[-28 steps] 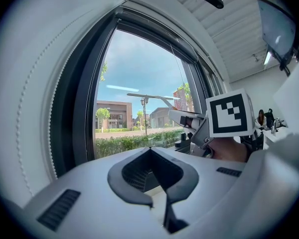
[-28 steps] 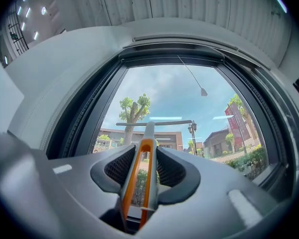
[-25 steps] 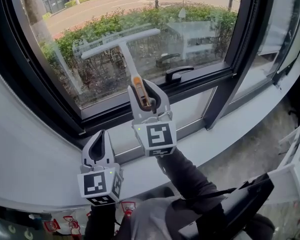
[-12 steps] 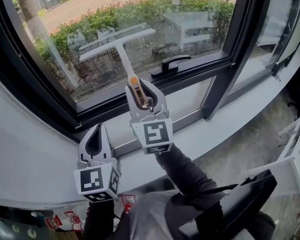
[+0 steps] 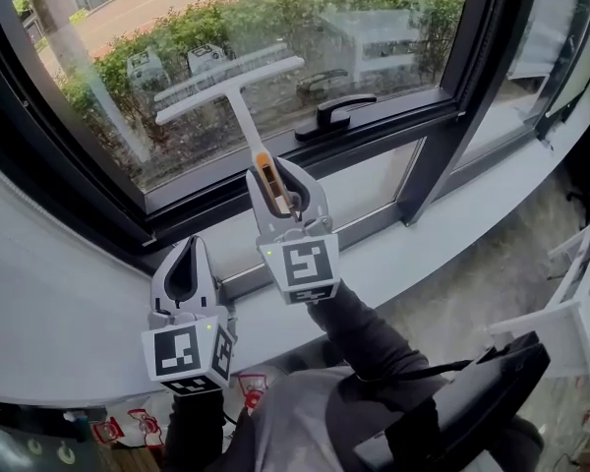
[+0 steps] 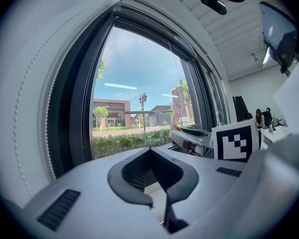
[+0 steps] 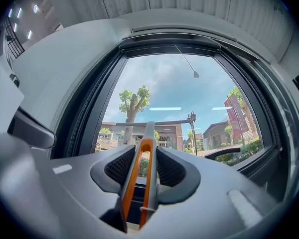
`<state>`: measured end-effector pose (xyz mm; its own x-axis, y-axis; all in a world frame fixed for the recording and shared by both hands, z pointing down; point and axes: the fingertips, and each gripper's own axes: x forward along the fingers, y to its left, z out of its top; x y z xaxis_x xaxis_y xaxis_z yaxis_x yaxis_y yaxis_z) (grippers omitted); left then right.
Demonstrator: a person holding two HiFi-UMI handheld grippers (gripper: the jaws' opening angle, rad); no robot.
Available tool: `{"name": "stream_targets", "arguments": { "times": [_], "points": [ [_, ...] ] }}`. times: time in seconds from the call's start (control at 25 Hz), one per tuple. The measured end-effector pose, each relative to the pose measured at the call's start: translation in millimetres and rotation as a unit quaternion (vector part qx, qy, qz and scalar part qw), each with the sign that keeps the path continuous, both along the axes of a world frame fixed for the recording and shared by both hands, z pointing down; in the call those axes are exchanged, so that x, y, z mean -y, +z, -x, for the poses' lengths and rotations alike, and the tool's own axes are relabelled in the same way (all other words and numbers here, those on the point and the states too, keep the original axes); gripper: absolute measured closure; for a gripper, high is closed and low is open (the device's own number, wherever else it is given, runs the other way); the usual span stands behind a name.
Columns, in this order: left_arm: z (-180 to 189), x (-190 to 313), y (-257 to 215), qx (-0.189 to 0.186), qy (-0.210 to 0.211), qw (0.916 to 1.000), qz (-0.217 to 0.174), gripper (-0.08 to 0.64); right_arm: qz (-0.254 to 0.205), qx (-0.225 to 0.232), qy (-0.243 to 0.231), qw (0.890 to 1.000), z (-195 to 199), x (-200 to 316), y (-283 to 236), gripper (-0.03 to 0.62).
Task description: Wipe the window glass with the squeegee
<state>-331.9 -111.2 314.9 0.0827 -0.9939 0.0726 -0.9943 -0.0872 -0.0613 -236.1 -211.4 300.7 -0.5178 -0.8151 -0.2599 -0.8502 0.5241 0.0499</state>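
Head view: the right gripper (image 5: 280, 180) pinches the squeegee (image 5: 238, 101) by its handle, with the blade against the glass (image 5: 393, 37). The left gripper (image 5: 190, 244) sits lower, near the sill (image 5: 442, 254).

Left gripper view: its 2 jaws are pressed together tip to tip.

Right gripper view: its jaws clamp the orange-grey handle.

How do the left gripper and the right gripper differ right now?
The right gripper is shut on the squeegee handle; the left gripper is shut with nothing between its jaws. The right gripper is raised nearer the window glass; the left gripper sits lower. Both point toward the glass.
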Motion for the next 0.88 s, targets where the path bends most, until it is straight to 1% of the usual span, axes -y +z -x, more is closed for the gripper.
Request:
{"name": "stream_targets", "arguments": {
  "times": [0.24,0.44,0.88],
  "points": [
    [-3,1,2,-0.001,0.003,1.0000,0.003,0.561,0.017,-0.006,0.005,1.000,-1,-1,12,0.462],
    [-4,0,4,0.001,0.005,1.0000,0.004,0.561,0.016,-0.008,0.001,1.000,0,-1,20,0.462],
    [-2,-1,6,0.003,0.007,0.9999,0.008,0.561,0.033,-0.017,0.003,0.999,-1,-3,42,0.462]
  ]
}}
